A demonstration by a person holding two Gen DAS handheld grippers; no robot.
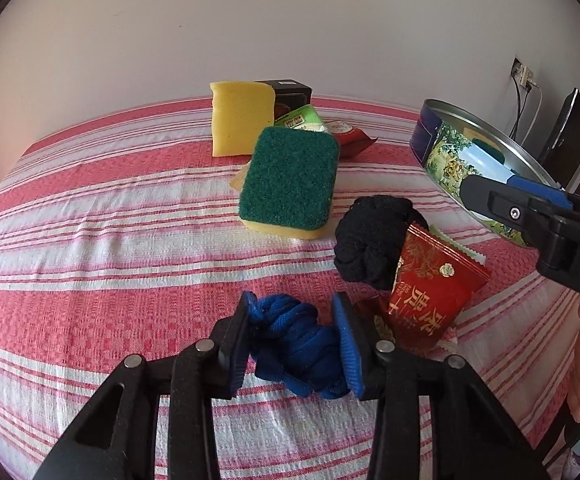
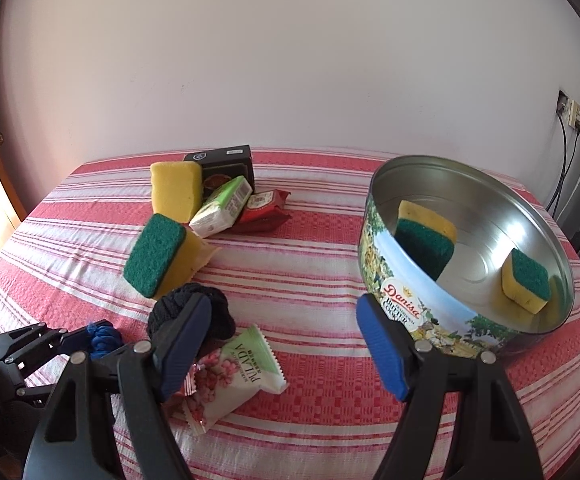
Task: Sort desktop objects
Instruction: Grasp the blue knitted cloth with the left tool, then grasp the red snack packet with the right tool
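Left tool (image 1: 296, 344) squeezes a blue cloth bundle (image 1: 294, 350) while the right tool (image 2: 284, 340) hangs wide open with nothing in it.

The blue cloth bundle sits near the front edge of the counter (image 1: 90, 240), which wears a red and white striped cloth, and both blue pads press into its sides. Just beside it, on the right, lie a black cloth bundle (image 1: 366, 240) and a red snack packet (image 1: 430, 300) that leans on it. A green-topped sponge (image 1: 288, 178) lies toward the middle, and a yellow sponge (image 1: 242, 120) stands by a black box (image 1: 290, 90) at the back edge. The round cookie tin (image 2: 410, 312) sits toward the right edge with a sponge (image 2: 526, 286) inside, and the tin's shiny wall mirrors it. A green and white candy packet (image 2: 238, 376) lies between the right tool's fingers.
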